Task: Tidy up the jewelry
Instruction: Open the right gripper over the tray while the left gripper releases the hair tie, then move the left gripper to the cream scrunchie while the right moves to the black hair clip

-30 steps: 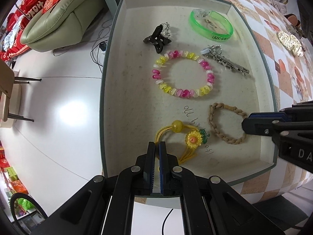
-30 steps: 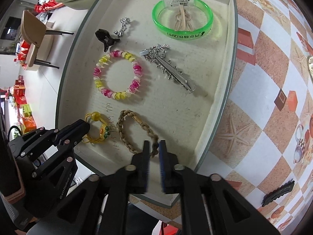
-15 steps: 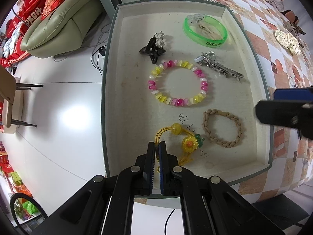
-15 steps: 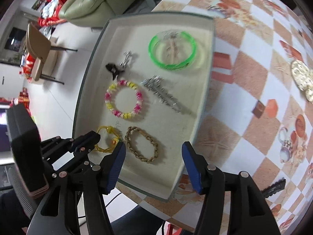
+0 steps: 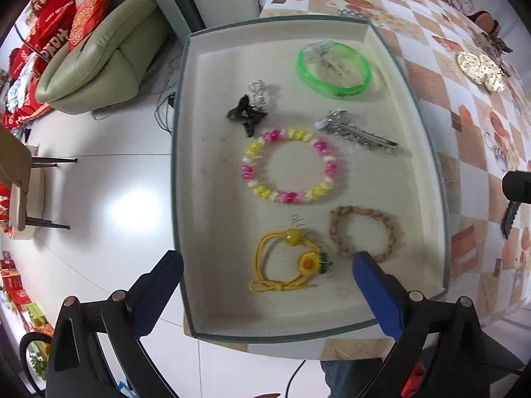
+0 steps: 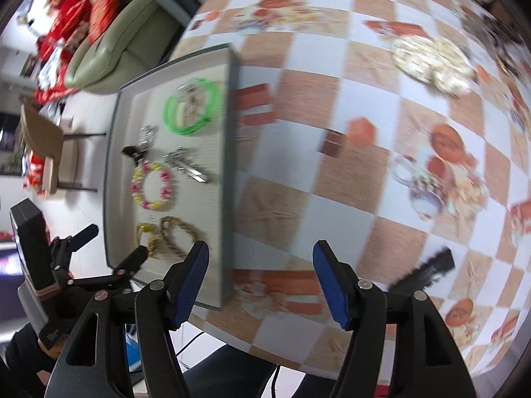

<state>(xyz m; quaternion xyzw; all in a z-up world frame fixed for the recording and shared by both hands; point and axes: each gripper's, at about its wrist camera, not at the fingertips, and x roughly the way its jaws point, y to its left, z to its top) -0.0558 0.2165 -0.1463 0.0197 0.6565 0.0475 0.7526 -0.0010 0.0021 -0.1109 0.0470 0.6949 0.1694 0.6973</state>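
A grey tray (image 5: 428, 152) holds a yellow flower hair tie (image 5: 288, 265), a braided tan bracelet (image 5: 361, 232), a pink and yellow bead bracelet (image 5: 288, 169), a green bangle (image 5: 333, 71), a silver hair clip (image 5: 358, 132) and a black clip (image 5: 245, 116). My left gripper (image 5: 265, 268) is open and empty above the tray's near end, over the yellow hair tie. My right gripper (image 6: 260, 275) is open and empty over the table, right of the tray (image 6: 229, 152). A black hair clip (image 6: 421, 268) lies on the table near its right finger.
The checkered tablecloth (image 6: 365, 132) covers the table. A cream beaded ornament (image 5: 479, 66) lies at the far right, also in the right wrist view (image 6: 431, 63). A green sofa (image 5: 99, 53) and a chair (image 5: 20, 179) stand on the floor to the left.
Both grippers have opened. The right gripper has left the tray and swung right over the tablecloth. The left gripper has pulled back and up a little.
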